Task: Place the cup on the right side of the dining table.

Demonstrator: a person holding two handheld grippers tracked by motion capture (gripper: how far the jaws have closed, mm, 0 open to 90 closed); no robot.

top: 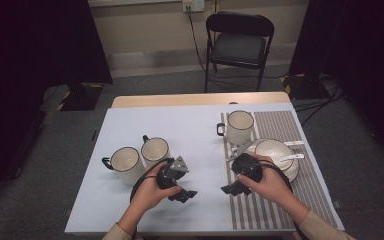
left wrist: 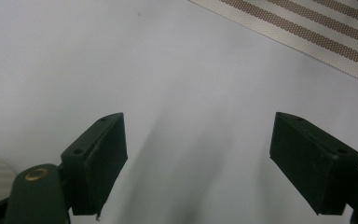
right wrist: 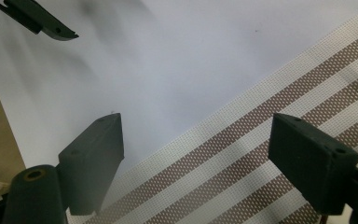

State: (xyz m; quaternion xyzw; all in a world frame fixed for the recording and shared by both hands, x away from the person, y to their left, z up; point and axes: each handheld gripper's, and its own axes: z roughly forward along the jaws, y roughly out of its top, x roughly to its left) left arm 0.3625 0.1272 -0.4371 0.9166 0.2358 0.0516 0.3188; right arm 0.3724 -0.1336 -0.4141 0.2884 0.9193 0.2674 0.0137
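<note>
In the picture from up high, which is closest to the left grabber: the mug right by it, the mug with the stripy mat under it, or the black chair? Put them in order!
From the left gripper:
1. The mug nearest it, just beyond it on the pale cloth, beside a second mug.
2. The mug on the striped mat, farther off to the right.
3. The black chair, past the table's far edge.

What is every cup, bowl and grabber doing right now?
Left gripper: open, holding nothing.
Right gripper: open, holding nothing.
Two mugs on the left: upright, touching.
Mug on the striped mat: upright.
Bowl: upright on a plate, spoon inside.
</note>
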